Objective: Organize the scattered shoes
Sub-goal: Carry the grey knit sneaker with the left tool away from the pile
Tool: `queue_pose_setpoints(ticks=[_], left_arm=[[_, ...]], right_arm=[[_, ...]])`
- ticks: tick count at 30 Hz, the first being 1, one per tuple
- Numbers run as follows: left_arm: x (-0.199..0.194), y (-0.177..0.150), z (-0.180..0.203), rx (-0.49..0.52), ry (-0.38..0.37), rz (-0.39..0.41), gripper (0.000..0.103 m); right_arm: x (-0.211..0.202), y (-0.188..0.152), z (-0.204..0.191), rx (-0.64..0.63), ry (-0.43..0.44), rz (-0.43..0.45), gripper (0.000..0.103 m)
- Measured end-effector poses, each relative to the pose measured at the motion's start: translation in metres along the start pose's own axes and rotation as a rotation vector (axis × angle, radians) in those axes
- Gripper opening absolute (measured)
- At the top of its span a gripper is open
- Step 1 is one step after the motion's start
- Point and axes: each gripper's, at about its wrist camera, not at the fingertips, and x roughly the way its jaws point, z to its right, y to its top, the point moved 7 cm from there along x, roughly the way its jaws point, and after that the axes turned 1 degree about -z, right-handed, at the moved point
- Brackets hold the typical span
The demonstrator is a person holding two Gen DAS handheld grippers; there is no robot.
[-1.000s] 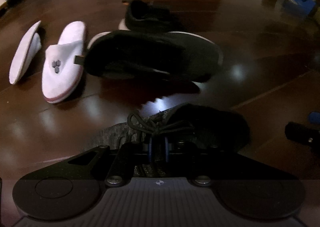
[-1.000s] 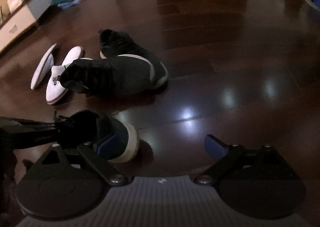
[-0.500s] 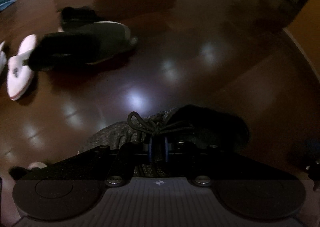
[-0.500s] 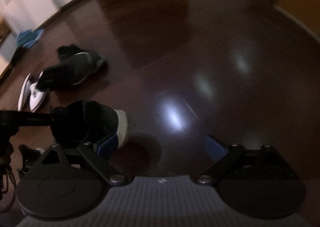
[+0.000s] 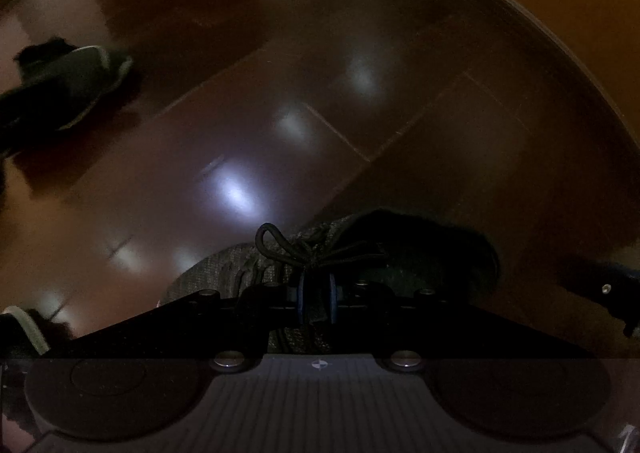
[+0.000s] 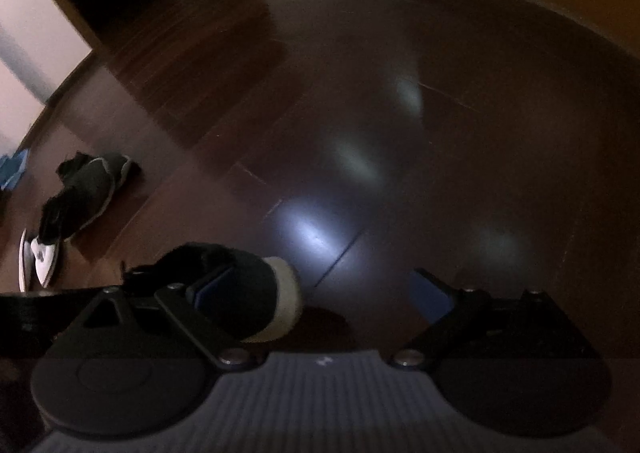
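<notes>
**One sneaker in the air, the rest still scattered on the floor**

Left wrist view: the left gripper (image 5: pixel 315 299) is clenched on a grey knit sneaker (image 5: pixel 280 269), its two blue pads pinched close together right at the knotted laces (image 5: pixel 298 249). The shoe hangs clear above the dark wood floor (image 5: pixel 360 133). Its long axis runs across the view, the dark collar opening to the right and the lighter knit forefoot sloping down to the left. Far off at the left edge lie black sneakers (image 5: pixel 68 81), blurred. A pale-soled shape sits at the lower left edge; I cannot tell what it is.

Right wrist view: the right gripper (image 6: pixel 320 293) stands released, jaws wide apart, holding nothing. The carried sneaker (image 6: pixel 240 293) shows beside its left finger, pale rounded sole end toward the middle of the view, so its length runs left to right. Well apart, at left, the black sneakers (image 6: pixel 86 189) lie in a heap, and a white slipper (image 6: pixel 44 257) touches their near end.

By my reckoning the tidying is in its early part: one shoe is on its way, nothing visibly lined up, and the heap at left awaits sorting.
</notes>
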Motion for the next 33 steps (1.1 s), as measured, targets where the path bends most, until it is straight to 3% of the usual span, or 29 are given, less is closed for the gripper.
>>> queue_pose_setpoints(ticks=[10, 18, 27, 33], left_arm=[[0.031, -0.015, 0.078, 0.101, -0.026, -0.039, 0.014], [0.046, -0.019, 0.124, 0.177, -0.039, -0.033, 0.014], [0.063, -0.030, 0.136, 0.181, -0.068, -0.030, 0.017], [0.069, -0.030, 0.144, 0.206, -0.086, -0.029, 0.027]], right_arm=[[-0.001, -0.022, 0.052, 0.179, -0.039, -0.028, 0.095], [0.007, -0.024, 0.069, 0.284, -0.077, -0.015, 0.095], [0.023, -0.023, 0.074, 0.364, -0.121, -0.017, 0.095], [0.026, -0.023, 0.082, 0.412, -0.142, -0.026, 0.095]])
